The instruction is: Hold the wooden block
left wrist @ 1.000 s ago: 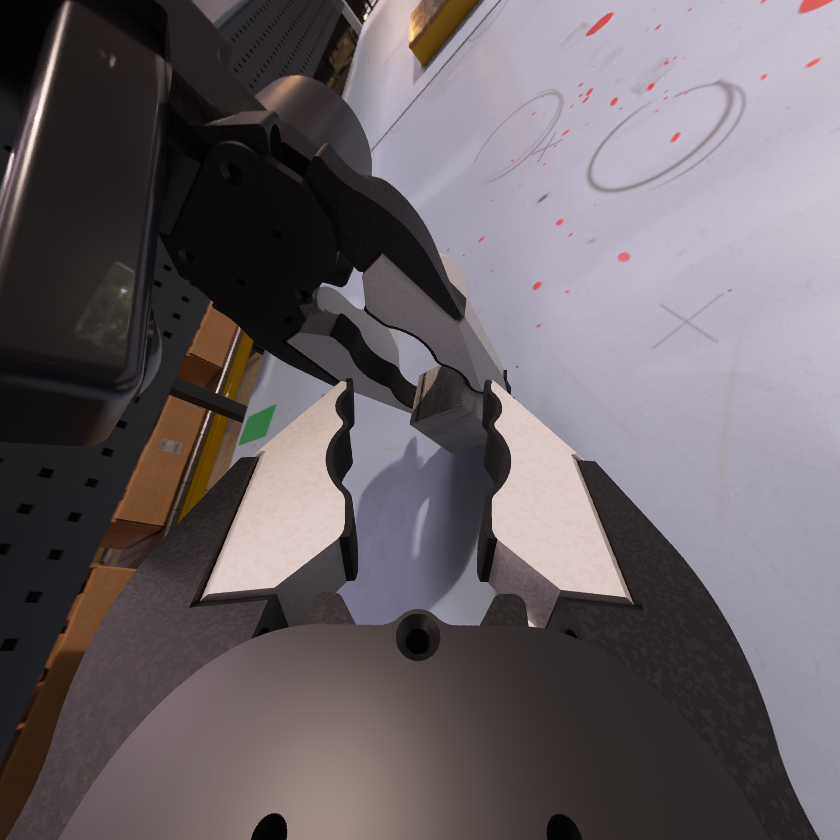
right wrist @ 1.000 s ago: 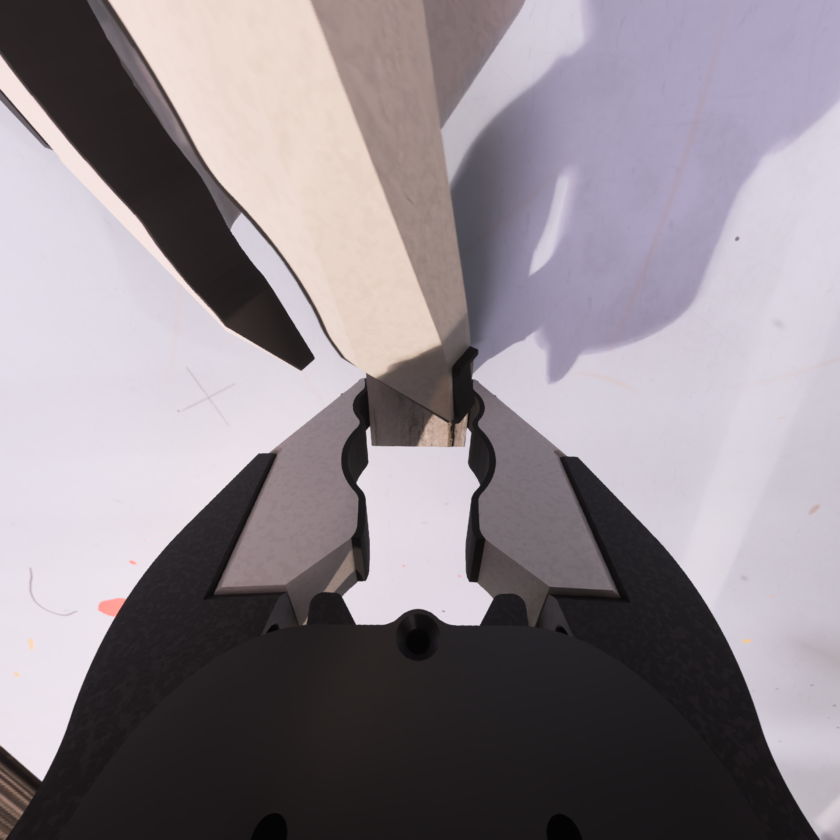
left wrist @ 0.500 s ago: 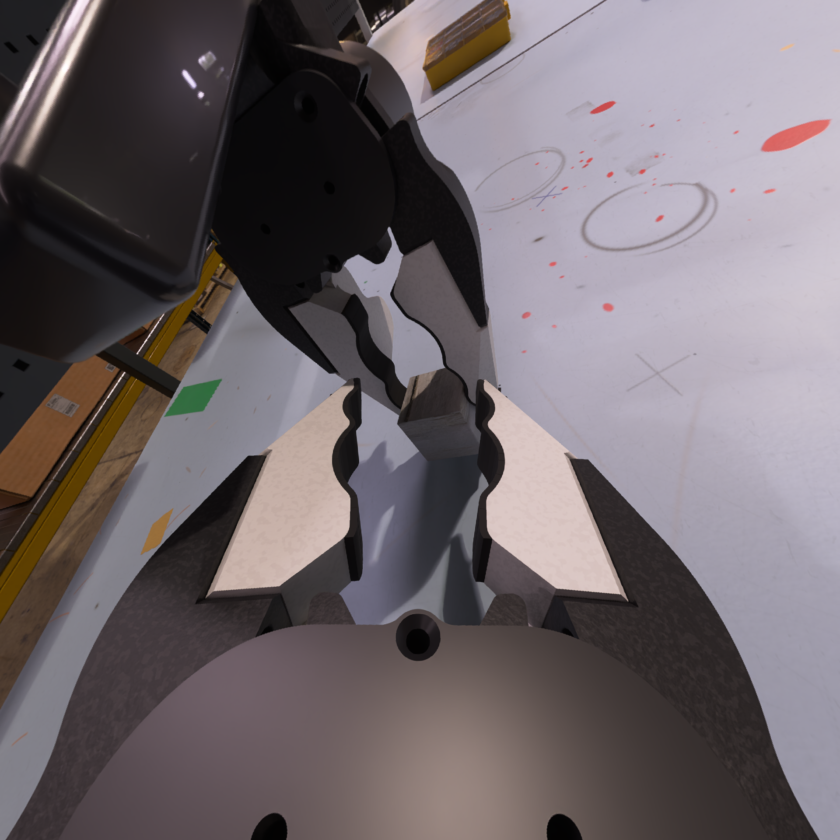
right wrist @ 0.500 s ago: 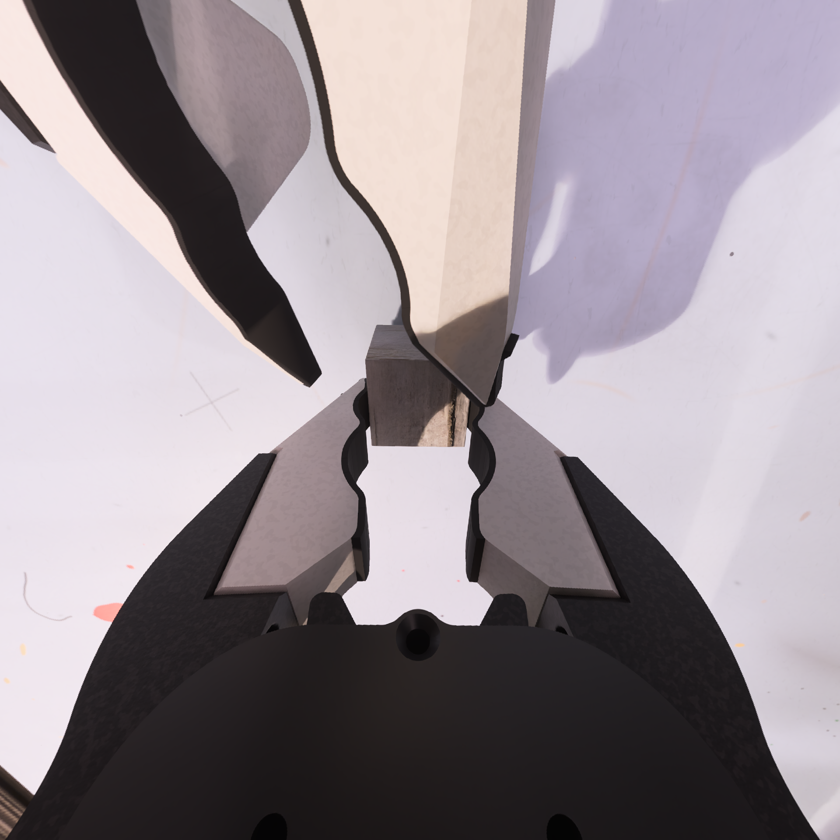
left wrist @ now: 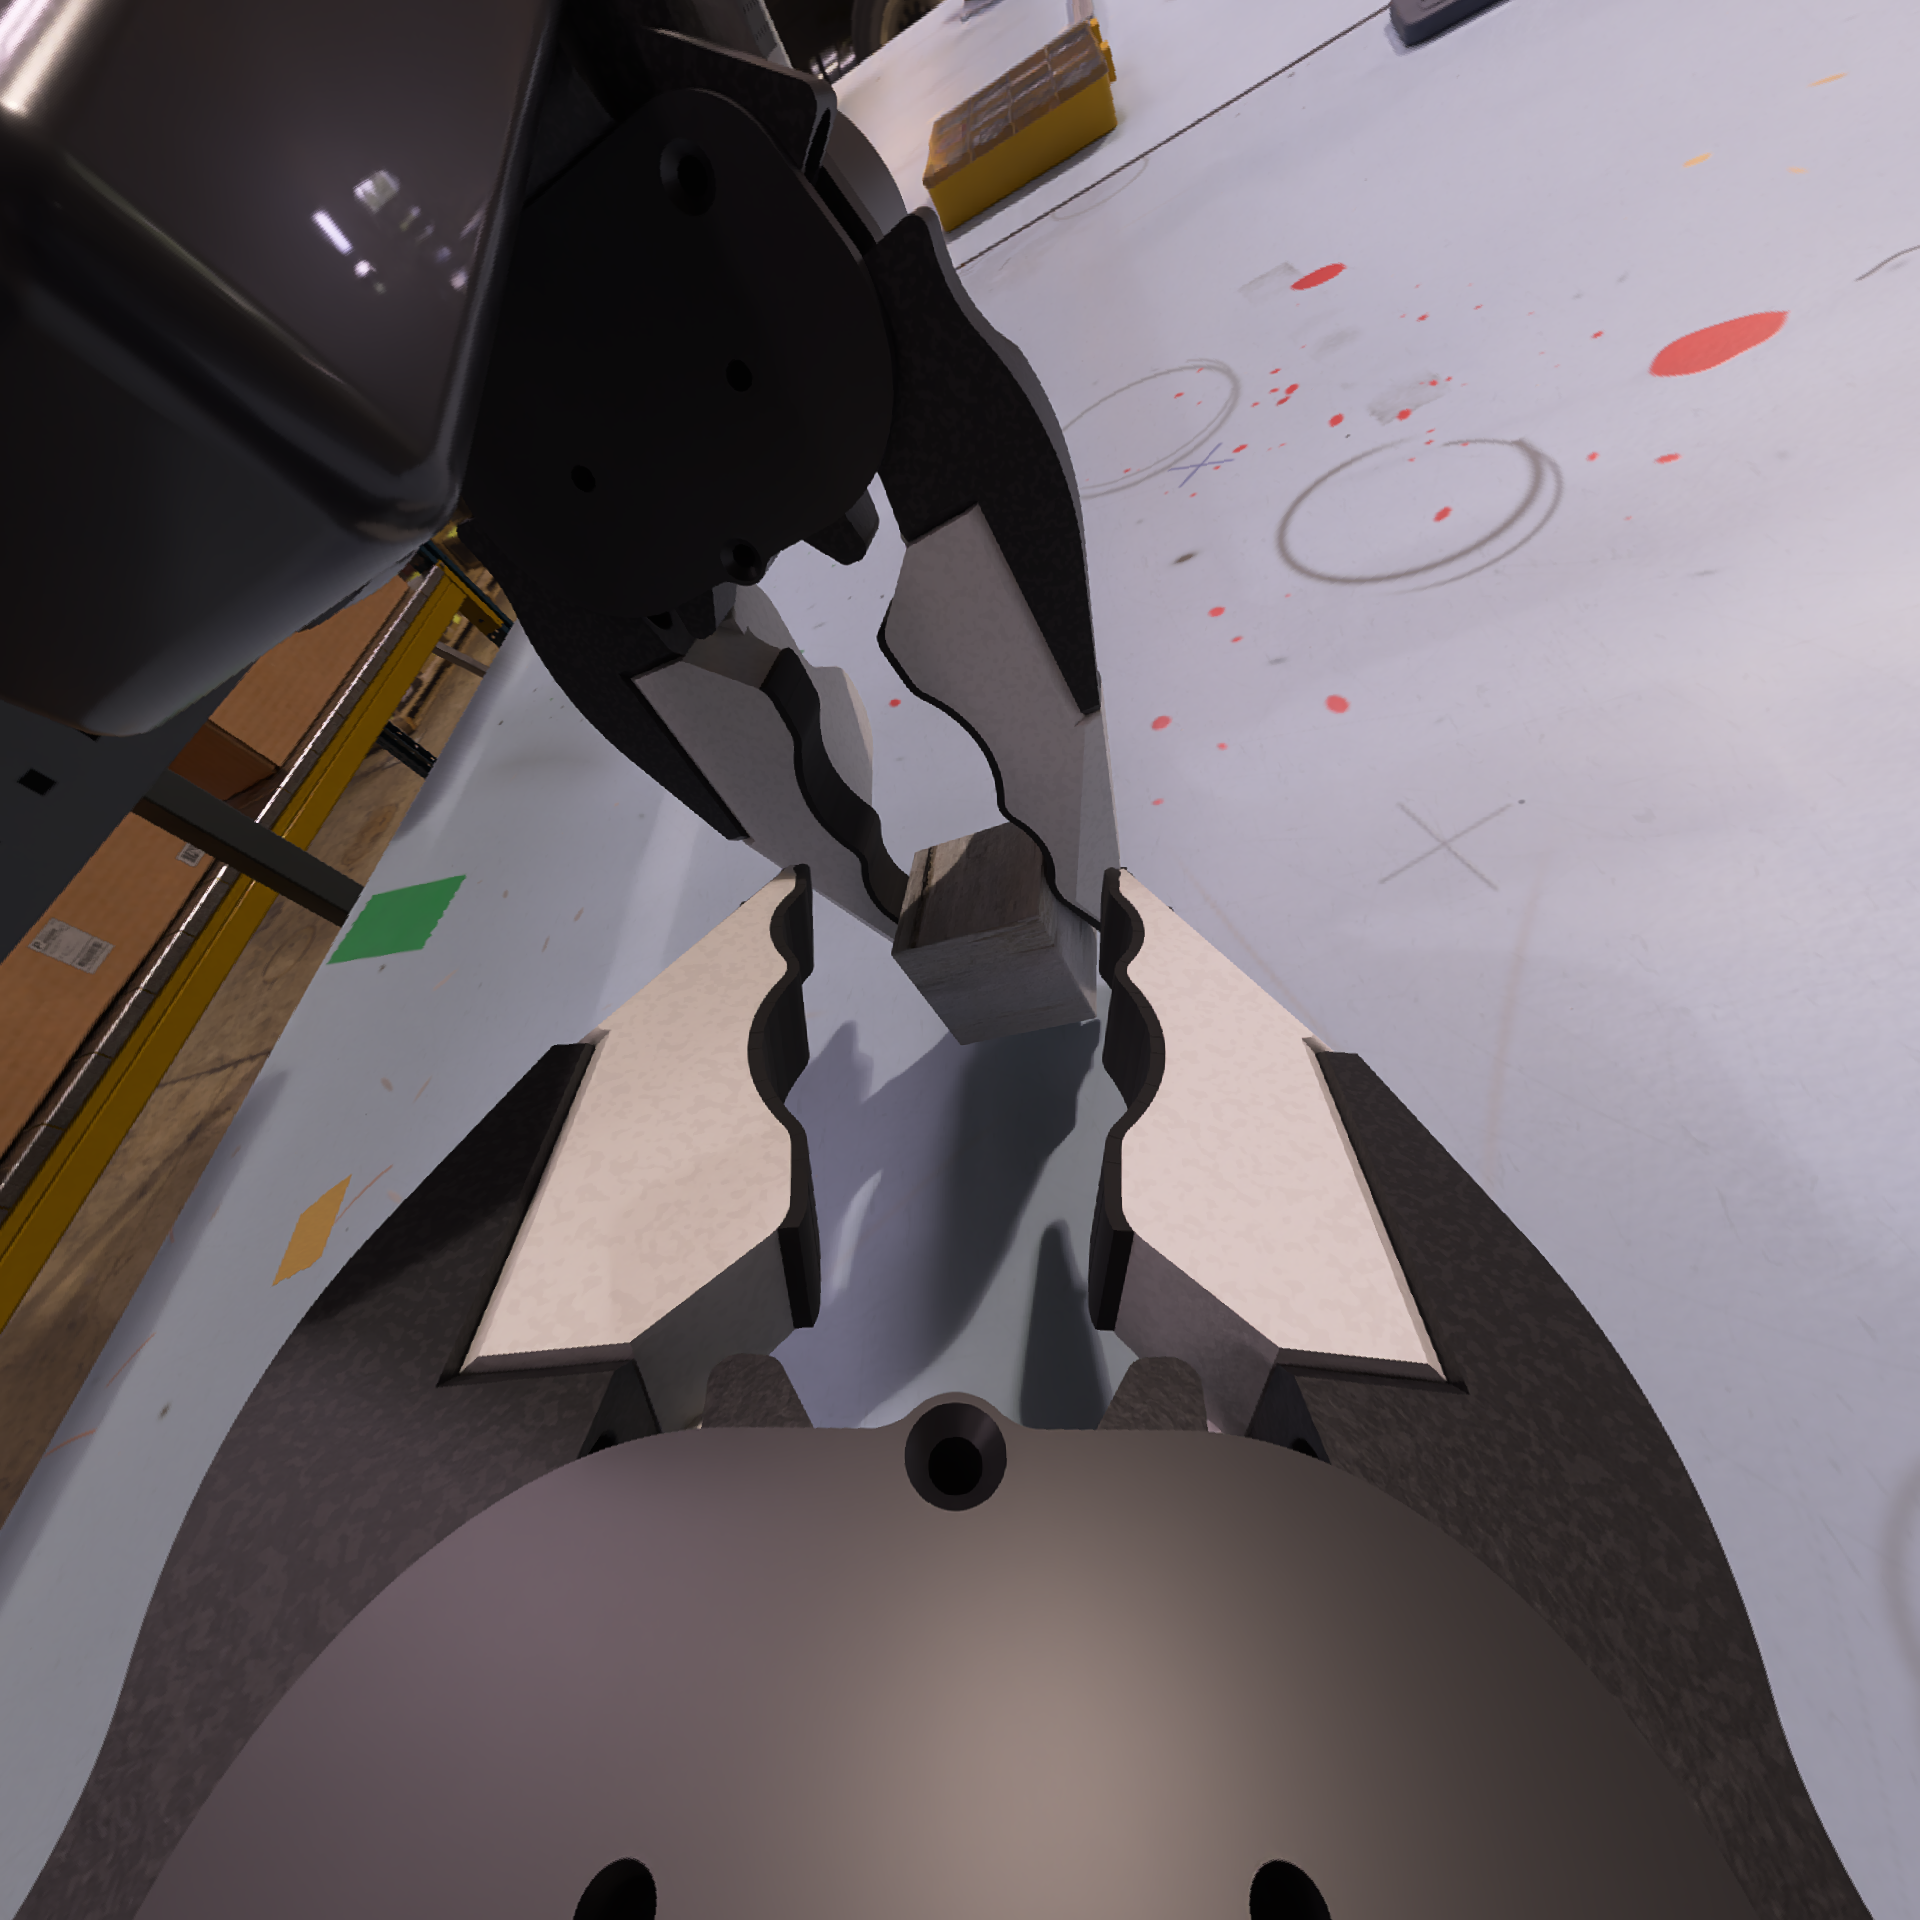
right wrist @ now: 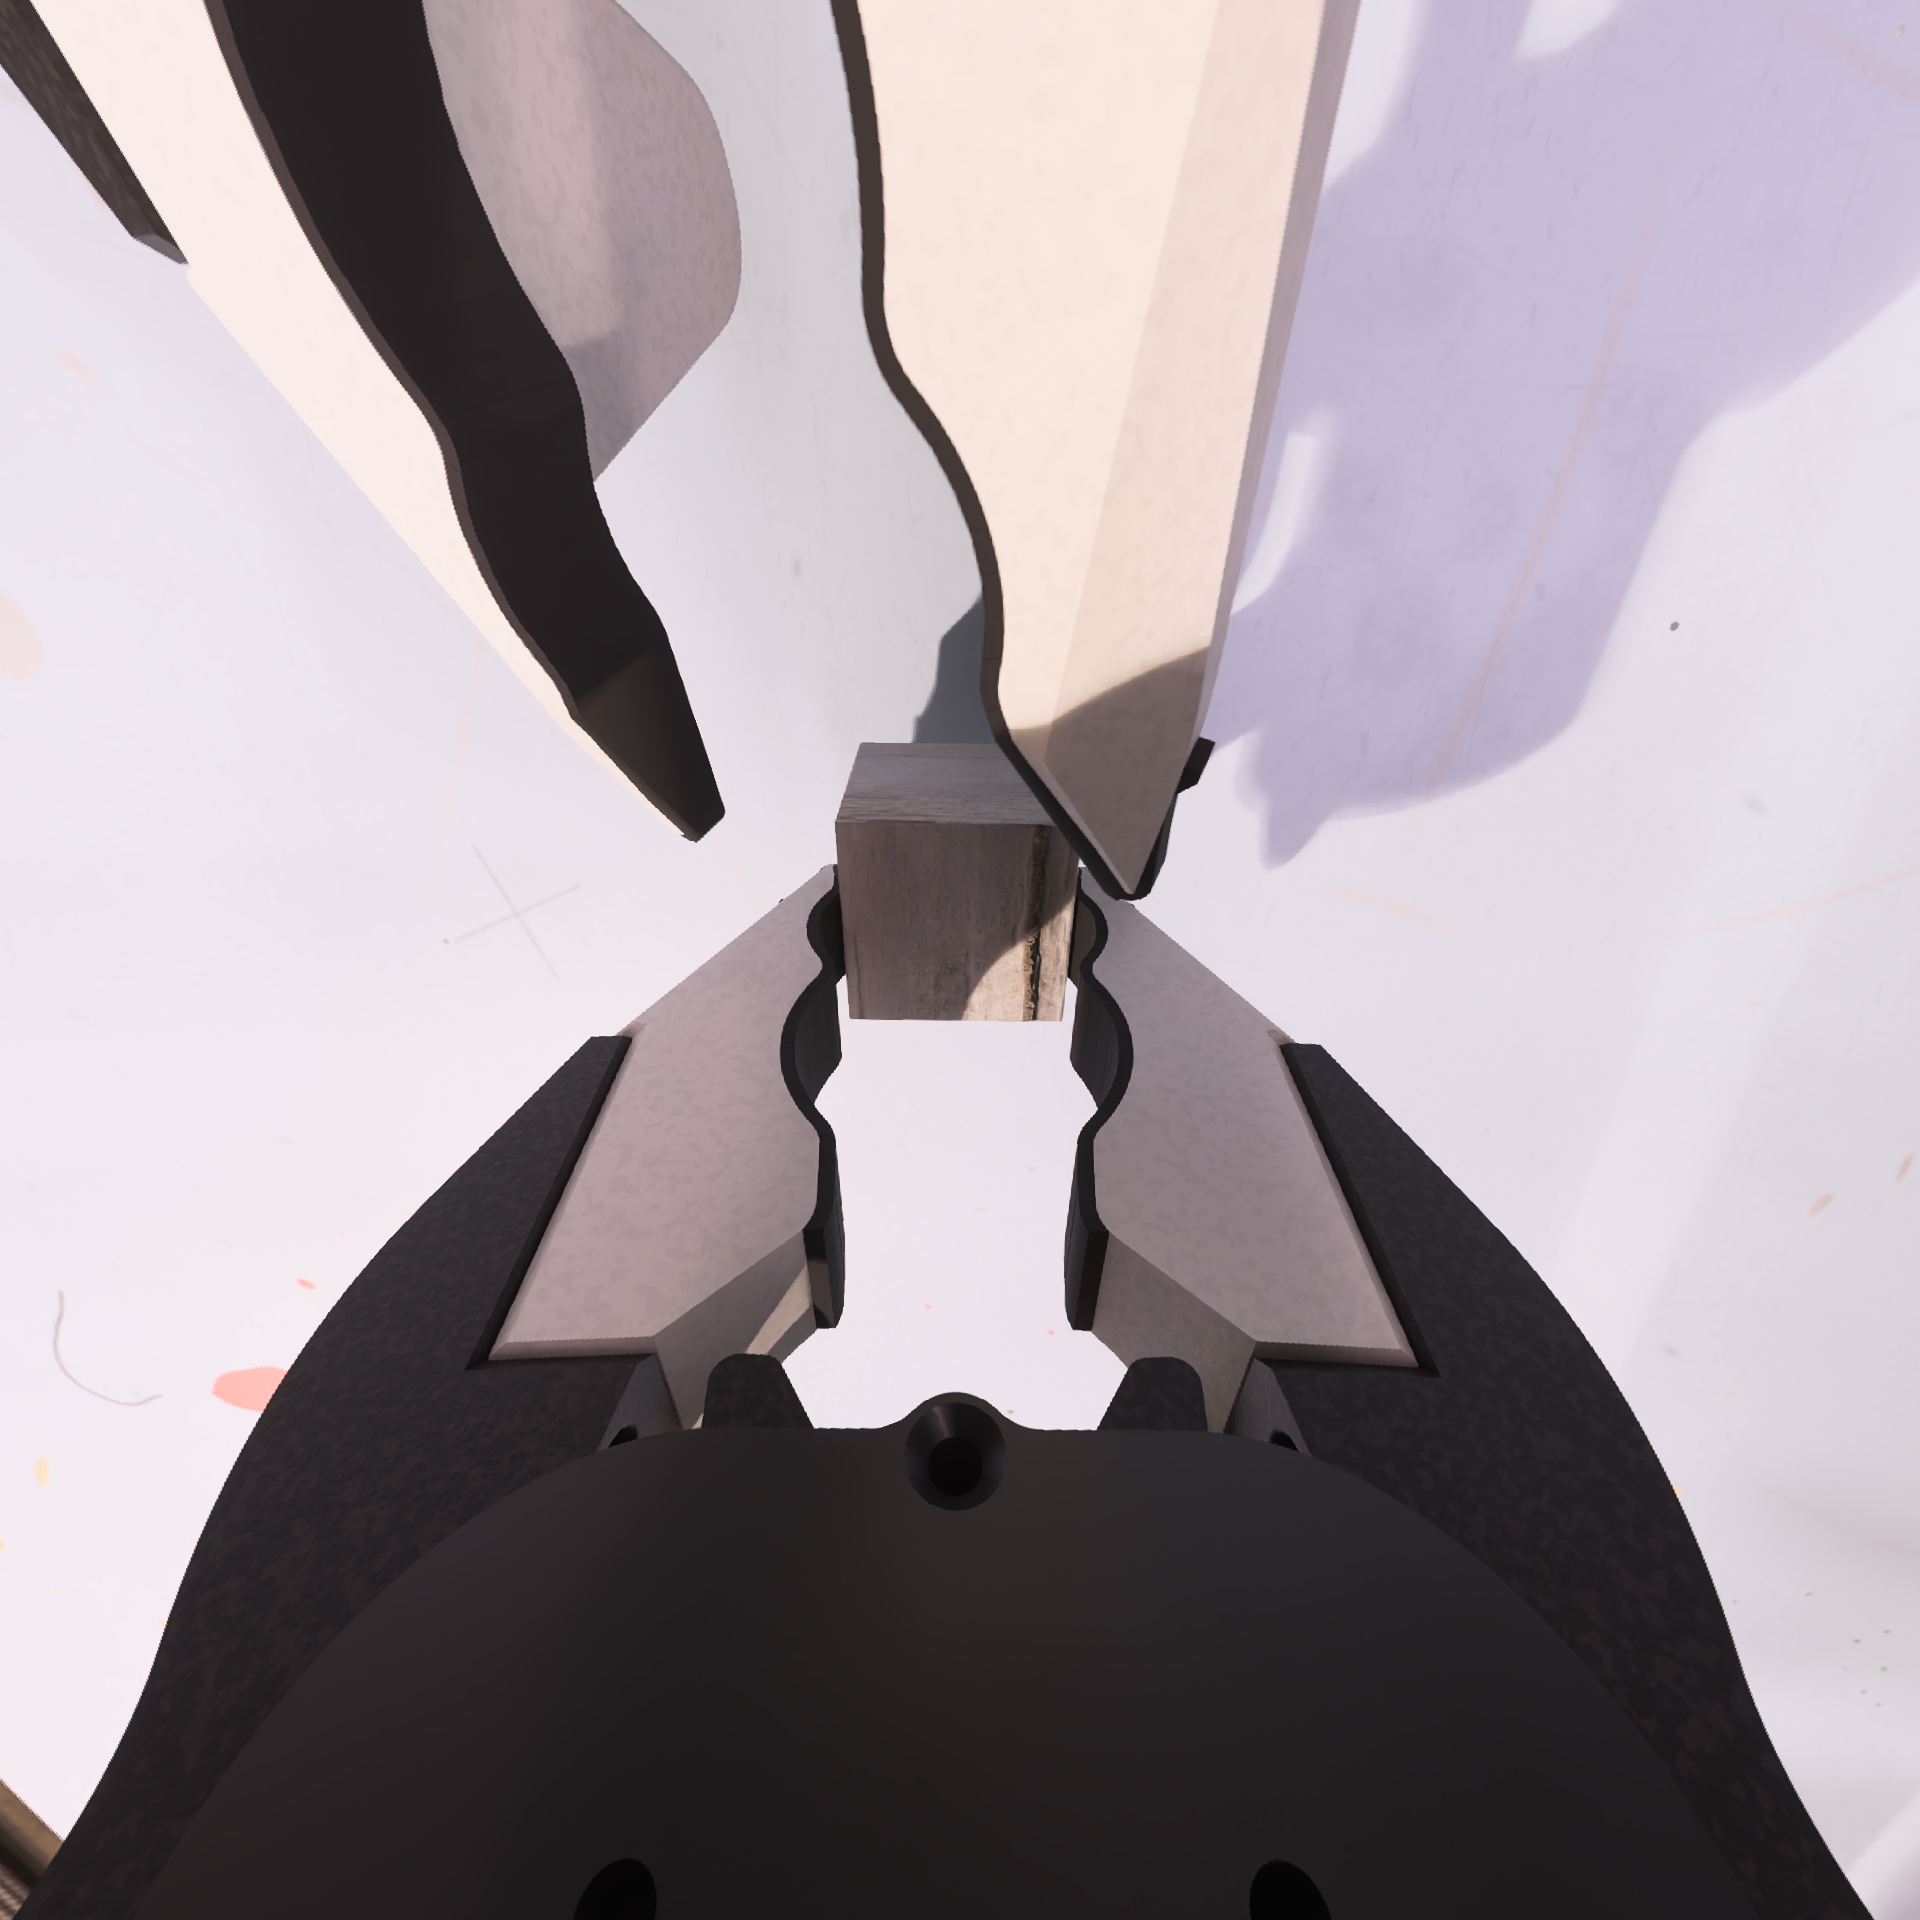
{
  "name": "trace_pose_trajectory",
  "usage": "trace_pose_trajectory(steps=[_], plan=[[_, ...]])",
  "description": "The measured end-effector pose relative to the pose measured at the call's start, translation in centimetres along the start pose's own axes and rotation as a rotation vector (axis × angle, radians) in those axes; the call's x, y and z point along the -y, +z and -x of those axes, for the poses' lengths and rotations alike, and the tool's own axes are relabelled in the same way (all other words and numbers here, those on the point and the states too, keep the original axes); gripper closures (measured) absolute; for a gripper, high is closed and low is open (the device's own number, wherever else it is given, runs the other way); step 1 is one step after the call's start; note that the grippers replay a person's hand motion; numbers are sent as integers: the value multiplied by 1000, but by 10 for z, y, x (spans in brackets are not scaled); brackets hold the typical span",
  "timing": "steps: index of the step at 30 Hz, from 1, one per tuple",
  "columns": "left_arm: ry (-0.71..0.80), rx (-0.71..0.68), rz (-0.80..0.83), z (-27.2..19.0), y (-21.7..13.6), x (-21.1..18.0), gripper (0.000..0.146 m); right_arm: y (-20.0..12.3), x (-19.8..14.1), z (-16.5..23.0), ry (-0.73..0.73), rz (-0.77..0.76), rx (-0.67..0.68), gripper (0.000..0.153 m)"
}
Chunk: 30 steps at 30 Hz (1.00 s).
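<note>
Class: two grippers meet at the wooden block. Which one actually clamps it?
The right gripper: both its fingertips press the wooden block. The left gripper stands open, one fingertip beside it.

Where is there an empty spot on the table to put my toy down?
The table is bare on the right, below the pencilled cross, and near the green patch on the left. The middle is crowded: the right tongs grip the wooden block, and the open left tongs stand around it.
</note>
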<state>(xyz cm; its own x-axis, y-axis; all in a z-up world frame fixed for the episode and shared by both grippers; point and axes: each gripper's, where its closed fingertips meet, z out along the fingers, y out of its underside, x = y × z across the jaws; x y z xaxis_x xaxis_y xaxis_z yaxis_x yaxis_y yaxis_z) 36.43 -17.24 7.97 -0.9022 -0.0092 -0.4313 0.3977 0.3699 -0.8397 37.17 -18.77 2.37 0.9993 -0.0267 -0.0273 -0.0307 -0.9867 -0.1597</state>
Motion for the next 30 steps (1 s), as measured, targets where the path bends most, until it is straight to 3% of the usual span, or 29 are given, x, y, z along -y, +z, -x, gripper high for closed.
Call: trace_pose_trajectory(steps=[30], plan=[[-43, -3, -71, 4, -15, 15, 79, -4, 7, 5, -24, -44, 22, 112]])
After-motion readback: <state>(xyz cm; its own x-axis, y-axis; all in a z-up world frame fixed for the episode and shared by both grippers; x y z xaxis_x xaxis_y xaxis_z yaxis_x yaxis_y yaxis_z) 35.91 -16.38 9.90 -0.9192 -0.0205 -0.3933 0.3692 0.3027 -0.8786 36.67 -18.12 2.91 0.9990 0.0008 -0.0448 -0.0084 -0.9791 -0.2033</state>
